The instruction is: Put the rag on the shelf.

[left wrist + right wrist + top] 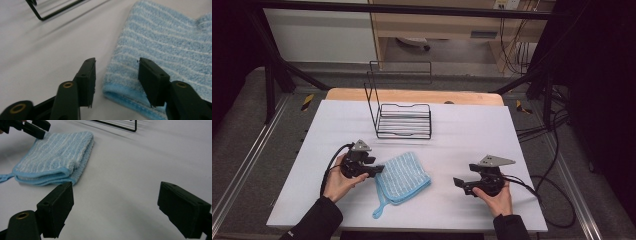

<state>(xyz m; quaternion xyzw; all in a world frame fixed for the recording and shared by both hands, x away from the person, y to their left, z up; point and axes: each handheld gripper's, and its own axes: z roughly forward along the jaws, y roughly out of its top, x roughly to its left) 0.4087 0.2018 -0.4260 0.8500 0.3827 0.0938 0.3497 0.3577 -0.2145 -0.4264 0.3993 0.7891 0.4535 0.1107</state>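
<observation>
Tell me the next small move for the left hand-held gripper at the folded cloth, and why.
Probably ease the left hand-held gripper forward over the near edge of the blue cloth, then close. Its jaws stand open with the folded edge just ahead between them, nothing pinched yet, and the right hand-held gripper is open, well clear of the cloth.

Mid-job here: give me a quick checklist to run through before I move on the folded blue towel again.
1. Folded blue striped terry towel flat on the white table: ok.
2. Left gripper jaws open, nothing pinched, towel edge just beyond them: ok.
3. Right gripper jaws open, clear of the towel: ok.
4. Black wire rack upright behind the towel, apart from it: ok.
5. Towel's hanging loop lying loose toward the front edge: ok.
6. Fold layers aligned: cannot tell.
</observation>
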